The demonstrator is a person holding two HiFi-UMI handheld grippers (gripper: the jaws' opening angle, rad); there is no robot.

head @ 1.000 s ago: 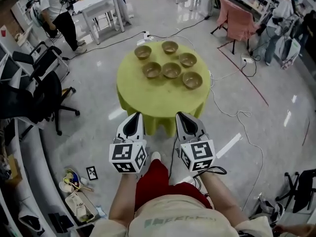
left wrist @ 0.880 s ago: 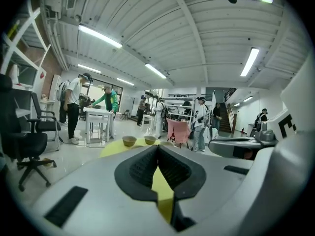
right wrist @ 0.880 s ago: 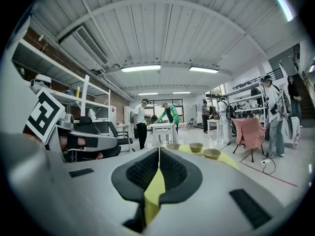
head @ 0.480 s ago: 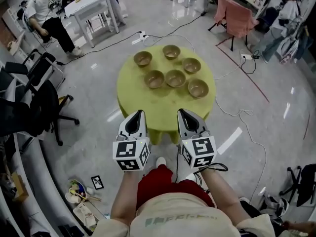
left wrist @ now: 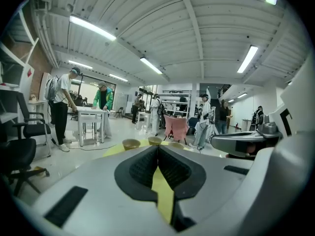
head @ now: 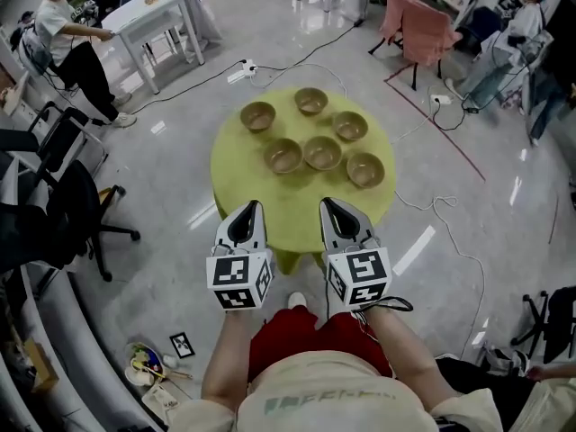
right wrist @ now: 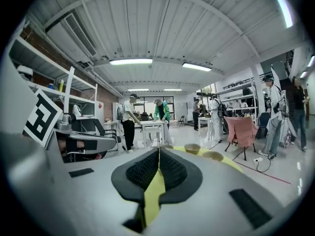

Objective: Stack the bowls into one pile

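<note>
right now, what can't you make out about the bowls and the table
- Head view: the six bowls are too small to show whether anything lies inside.
- Head view: the legs of the table are hidden under its yellow cloth.
- Left gripper view: the body of the left gripper hides most of the bowls.
- Right gripper view: the right gripper likewise hides most of them.

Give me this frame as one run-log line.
stacking: not begun | bowls: six, separate, on yellow table | left gripper: shut, empty | right gripper: shut, empty
</note>
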